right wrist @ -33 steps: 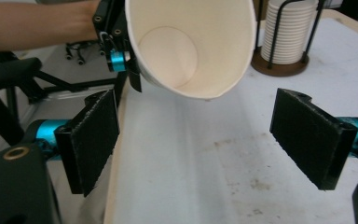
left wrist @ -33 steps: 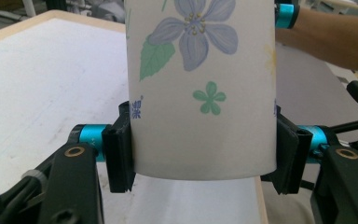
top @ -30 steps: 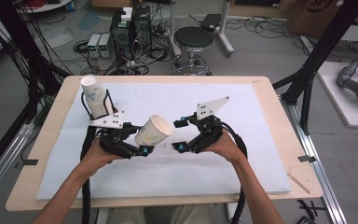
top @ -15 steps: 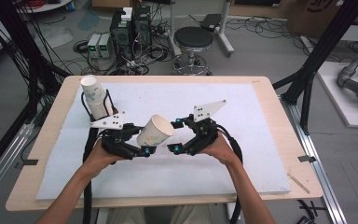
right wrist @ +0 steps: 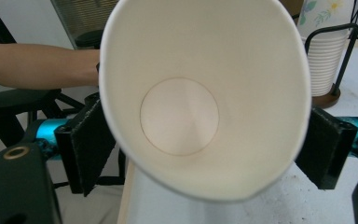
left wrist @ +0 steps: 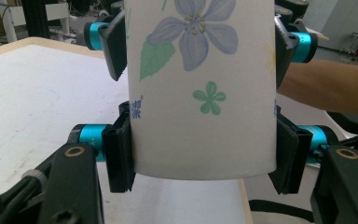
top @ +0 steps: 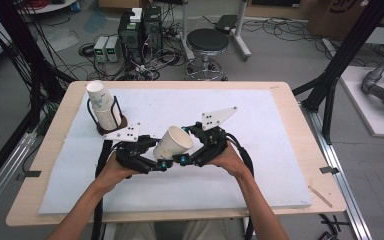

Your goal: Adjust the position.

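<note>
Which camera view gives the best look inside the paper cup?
The right gripper view: it looks straight into the paper cup, showing its bare bottom. The left gripper view shows its flowered outside wall; the high view shows it small, tilted.

Only legible mark: small blue print on the paper cup [left wrist: 200,88], at its left edge beside the green leaf, in the left gripper view; looks like a Chinese character, too small to read for sure. Flower pattern on the cup carries no words. Cardboard box [top: 347,10] past the table's far right corner has dark lettering, unreadable.
</note>
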